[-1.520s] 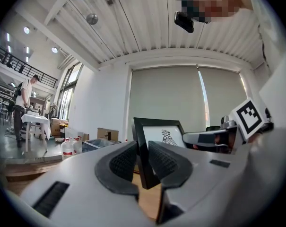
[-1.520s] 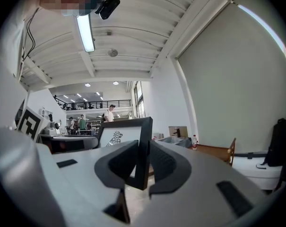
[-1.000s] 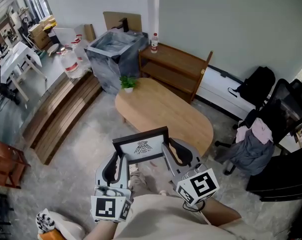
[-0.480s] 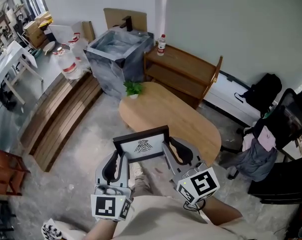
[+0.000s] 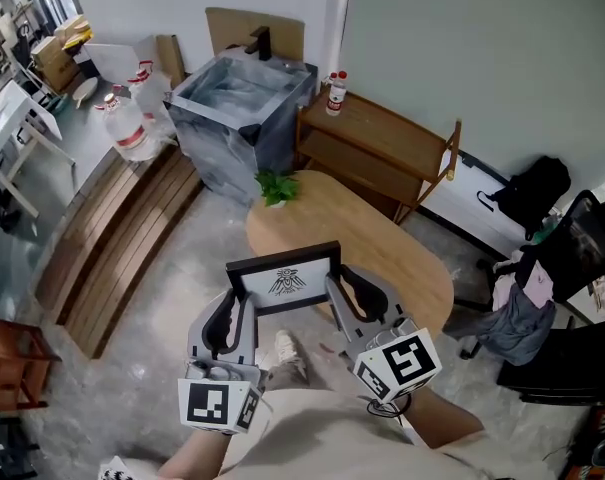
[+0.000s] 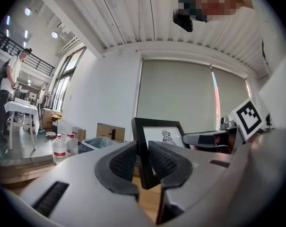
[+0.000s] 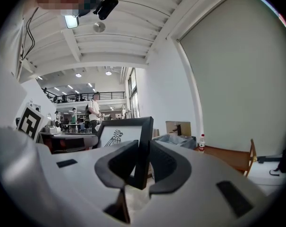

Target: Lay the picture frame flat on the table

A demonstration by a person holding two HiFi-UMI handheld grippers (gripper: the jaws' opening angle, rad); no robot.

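A black picture frame [image 5: 284, 282] with a white print of a bird-like emblem is held up in the air, between me and the oval wooden table [image 5: 382, 238]. My left gripper [image 5: 238, 318] is shut on the frame's left edge [image 6: 143, 160], and my right gripper [image 5: 340, 306] is shut on its right edge [image 7: 142, 155]. The frame stands roughly upright, its face towards me, above the floor near the table's near end. In each gripper view the frame's side rail sits pinched between the two dark pads.
A small potted plant [image 5: 276, 188] stands at the table's far end. Behind it are a grey marbled box [image 5: 240, 108], a wooden bench [image 5: 392, 148] with bottles [image 5: 335, 91], and water jugs [image 5: 122, 126] to the left. An office chair with clothes [image 5: 527, 288] stands to the right.
The view has shifted forward and left toward the table; the frame stays gripped on both sides at the same height between the grippers.
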